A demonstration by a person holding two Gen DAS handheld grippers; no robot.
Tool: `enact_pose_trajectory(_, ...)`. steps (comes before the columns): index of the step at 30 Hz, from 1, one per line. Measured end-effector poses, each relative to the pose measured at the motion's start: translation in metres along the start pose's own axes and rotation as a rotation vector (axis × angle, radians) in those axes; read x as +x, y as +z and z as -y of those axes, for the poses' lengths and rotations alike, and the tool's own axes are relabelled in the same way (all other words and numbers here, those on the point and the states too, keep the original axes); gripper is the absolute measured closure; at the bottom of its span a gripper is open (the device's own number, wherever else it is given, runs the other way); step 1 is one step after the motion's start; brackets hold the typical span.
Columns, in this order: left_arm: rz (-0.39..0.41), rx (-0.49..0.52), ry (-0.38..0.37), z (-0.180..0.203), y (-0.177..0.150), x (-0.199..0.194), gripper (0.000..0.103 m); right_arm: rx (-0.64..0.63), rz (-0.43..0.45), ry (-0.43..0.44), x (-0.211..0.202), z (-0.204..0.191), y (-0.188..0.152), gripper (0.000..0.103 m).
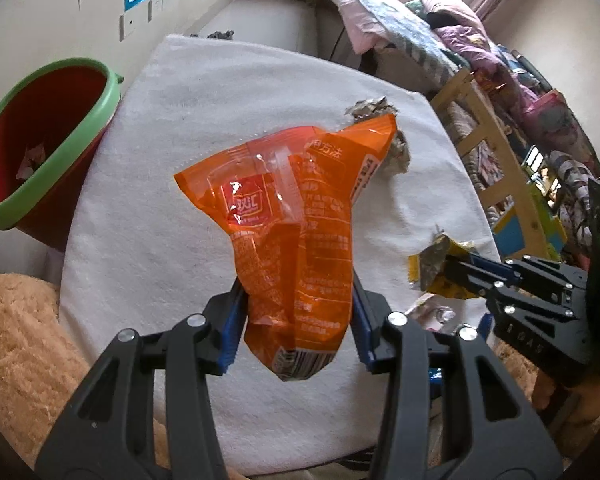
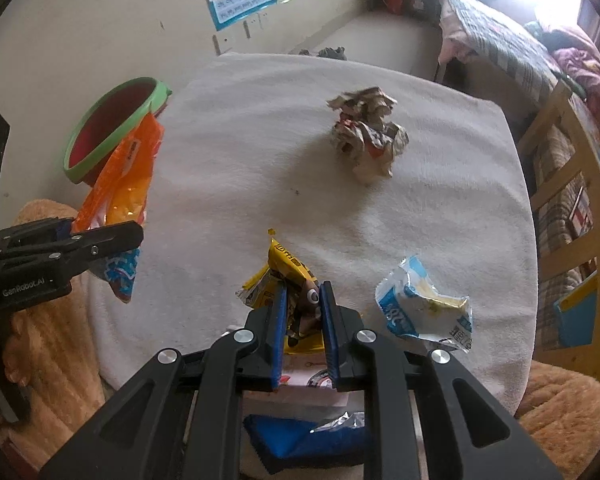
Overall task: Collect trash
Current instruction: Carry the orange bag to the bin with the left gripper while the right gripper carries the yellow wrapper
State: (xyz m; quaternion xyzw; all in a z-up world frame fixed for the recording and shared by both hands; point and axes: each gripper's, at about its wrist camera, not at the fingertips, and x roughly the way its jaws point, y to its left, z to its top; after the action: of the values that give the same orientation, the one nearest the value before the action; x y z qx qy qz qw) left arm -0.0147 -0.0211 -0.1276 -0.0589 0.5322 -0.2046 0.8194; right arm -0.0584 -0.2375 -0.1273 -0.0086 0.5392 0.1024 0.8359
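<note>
Table (image 2: 228, 128): white fleece cover, rounded corners, wall edge at the far side, a wooden bed frame (image 2: 572, 184) just off its right edge. Red bin with green rim (image 1: 60, 152) stands off the table's left far corner, mouth tilted toward the table; a scrap of paper lies inside. The middle and far left of the cover are bare; a crumpled paper ball (image 2: 366, 132) sits right of centre toward the far side, well apart from both claws.

Left claw (image 1: 298, 320): pads pressed in on the lower half of an orange snack bag (image 1: 292, 216), which is lifted off the cover and stands up beyond the fingertips. In the right wrist view the bag (image 2: 120, 176) hangs between the near left table edge and the bin.

Right claw (image 2: 304, 320): narrowly spread, blue pads pinching a yellow wrapper (image 2: 288, 276) at the near edge of the table; wrapper crumpled, its top poking up past the fingertips.

A torn white and blue packet (image 2: 420, 304) lies just right of the right claw, on the cover, not touched. Tan plush surface (image 1: 16, 332) borders the table at the near left and near right.
</note>
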Motion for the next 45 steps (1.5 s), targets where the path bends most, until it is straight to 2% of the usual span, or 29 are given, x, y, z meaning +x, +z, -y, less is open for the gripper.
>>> enact_pose_trajectory(5, 0.032, -0.012, -0.006, -0.001, 0.0, -0.01, 0.059, -0.019, 0.033, -0.001, -0.013, -0.003, 0.009, 0.086)
enact_pose_trajectory(9, 0.039, -0.015, -0.001, -0.001, 0.0, -0.013, 0.059, 0.01, 0.063, 0.033, -0.023, -0.003, 0.02, 0.086)
enact_pose_trajectory(14, 0.041, -0.018, -0.003, 0.0, -0.003, -0.012, 0.059, 0.011, 0.087, 0.078, -0.037, -0.016, 0.019, 0.086)
enact_pose_trajectory(18, 0.047, -0.021, 0.001, -0.001, -0.004, -0.014, 0.059, -0.01, 0.109, 0.08, -0.045, -0.024, 0.017, 0.086)
enact_pose_trajectory(21, 0.074, -0.045, 0.012, -0.008, -0.004, -0.019, 0.059, 0.03, 0.105, 0.139, -0.044, -0.021, 0.022, 0.086)
enact_pose_trajectory(25, 0.148, -0.093, 0.069, -0.021, 0.0, -0.035, 0.059, -0.01, 0.115, 0.197, -0.048, -0.034, 0.037, 0.086)
enact_pose_trajectory(28, 0.203, -0.146, 0.109, -0.034, 0.008, -0.048, 0.059, -0.044, 0.127, 0.255, -0.05, -0.046, 0.062, 0.086)
enact_pose_trajectory(34, 0.299, -0.206, 0.258, -0.051, 0.019, -0.073, 0.059, -0.222, 0.151, 0.371, -0.055, -0.085, 0.145, 0.086)
enact_pose_trajectory(36, 0.309, -0.23, 0.314, -0.057, 0.021, -0.076, 0.059, -0.289, 0.199, 0.397, -0.058, -0.098, 0.166, 0.086)
enact_pose_trajectory(39, 0.314, -0.246, 0.39, -0.066, 0.022, -0.081, 0.059, -0.302, 0.312, 0.436, -0.057, -0.097, 0.171, 0.086)
enact_pose_trajectory(40, 0.313, -0.244, 0.42, -0.068, 0.024, -0.082, 0.059, -0.303, 0.307, 0.42, -0.048, -0.096, 0.17, 0.086)
enact_pose_trajectory(42, 0.322, -0.247, 0.461, -0.069, 0.027, -0.082, 0.059, -0.299, 0.244, 0.423, -0.032, -0.096, 0.172, 0.088)
enact_pose_trajectory(45, 0.345, -0.275, 0.468, -0.079, 0.036, -0.083, 0.059, -0.276, 0.245, 0.43, -0.029, -0.09, 0.175, 0.087)
